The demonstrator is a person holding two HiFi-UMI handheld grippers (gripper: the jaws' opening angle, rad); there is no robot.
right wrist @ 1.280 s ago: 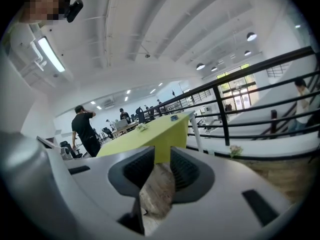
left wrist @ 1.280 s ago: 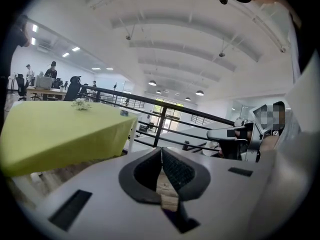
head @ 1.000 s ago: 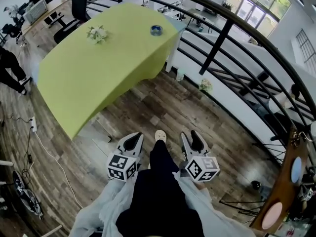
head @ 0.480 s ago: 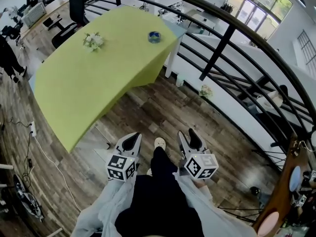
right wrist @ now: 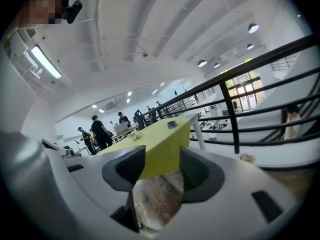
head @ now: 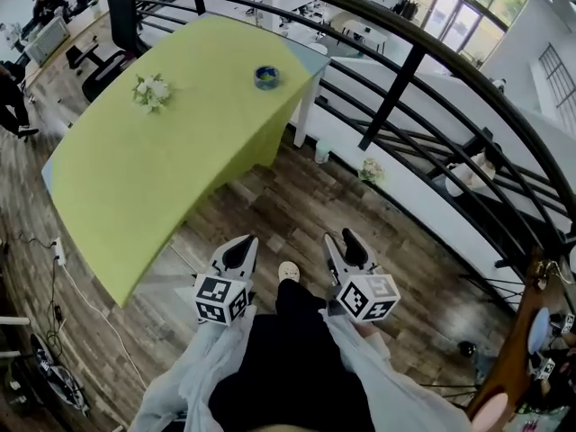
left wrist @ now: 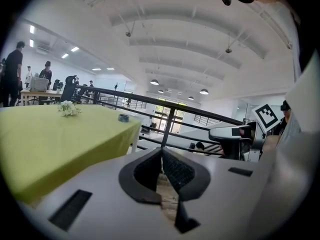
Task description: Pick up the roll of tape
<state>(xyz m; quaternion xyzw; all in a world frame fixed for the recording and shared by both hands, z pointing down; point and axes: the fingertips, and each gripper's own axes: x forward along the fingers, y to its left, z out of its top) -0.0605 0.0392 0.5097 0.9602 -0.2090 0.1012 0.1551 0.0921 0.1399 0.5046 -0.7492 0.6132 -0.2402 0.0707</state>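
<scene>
The roll of tape [head: 265, 76], small and blue, lies near the far right corner of a table under a yellow-green cloth [head: 135, 169]. It also shows as a small blue ring [left wrist: 123, 117] in the left gripper view and far off [right wrist: 172, 124] in the right gripper view. Both grippers are held low in front of the person's body, over the wooden floor and well short of the table. My left gripper [head: 239, 250] is shut, its pads meeting at the tips with nothing between them. My right gripper [head: 346, 246] stands open and empty.
A small bunch of white flowers [head: 150, 91] lies on the cloth left of the tape. A black railing [head: 396, 79] runs along the right side. An office chair [head: 108, 57] and people stand beyond the table's left end. A cable [head: 54, 277] trails on the floor.
The table and tape have shifted left and a little lower in the head view as the person stepped forward. Both grippers hold the same pose.
</scene>
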